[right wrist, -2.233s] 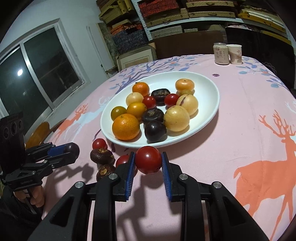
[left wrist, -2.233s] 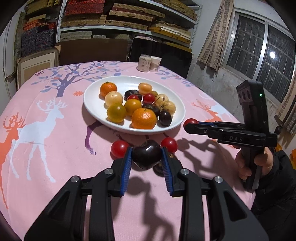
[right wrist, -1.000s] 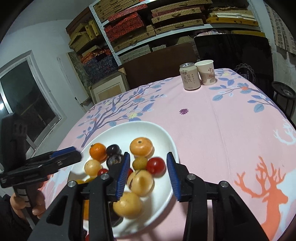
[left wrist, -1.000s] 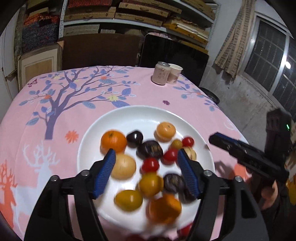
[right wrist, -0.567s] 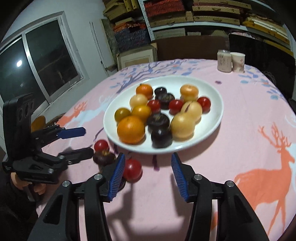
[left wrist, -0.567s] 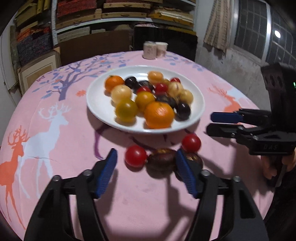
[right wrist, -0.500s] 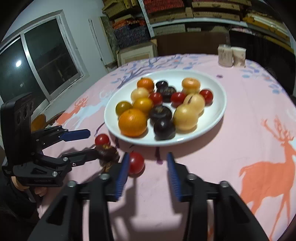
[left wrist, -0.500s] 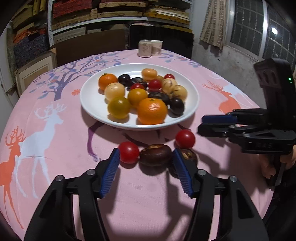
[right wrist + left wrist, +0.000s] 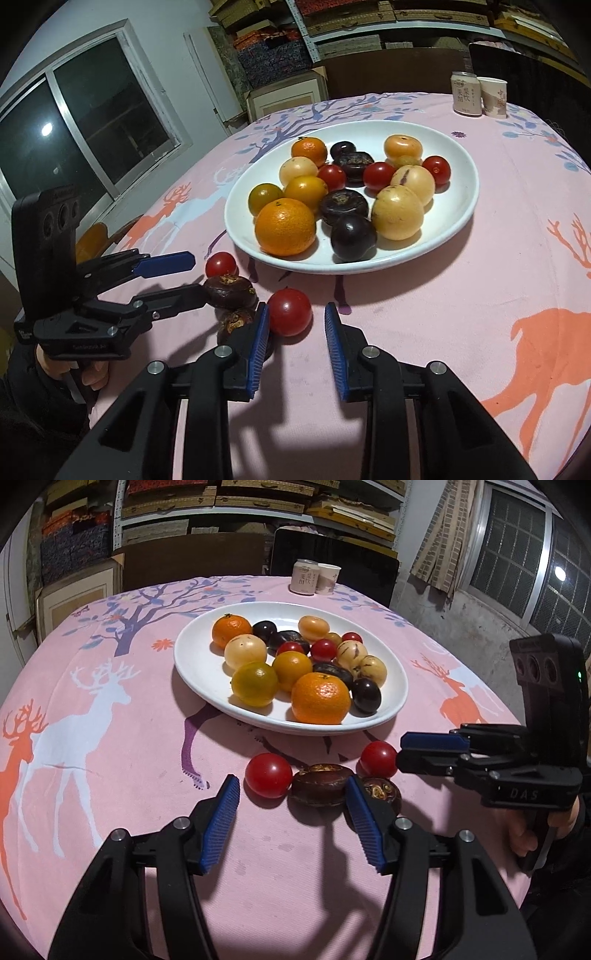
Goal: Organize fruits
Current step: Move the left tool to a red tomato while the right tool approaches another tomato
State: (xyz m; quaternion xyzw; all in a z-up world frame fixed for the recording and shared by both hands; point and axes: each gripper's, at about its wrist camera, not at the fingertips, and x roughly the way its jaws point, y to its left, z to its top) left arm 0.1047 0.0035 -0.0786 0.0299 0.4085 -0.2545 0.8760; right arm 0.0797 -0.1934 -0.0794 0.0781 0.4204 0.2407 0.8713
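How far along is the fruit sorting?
Mostly done: the white plate already holds oranges, tomatoes and dark fruit. Four pieces remain on the tablecloth. The left gripper, jaws open, frames a dark chestnut-like fruit; the right gripper, jaws open, frames a red tomato. Nothing is gripped.

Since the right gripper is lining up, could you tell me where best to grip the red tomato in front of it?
Pinch the red tomato across its widest middle, coming straight forward from the near side with the right gripper; it is round, and a dark fruit crowds its left.
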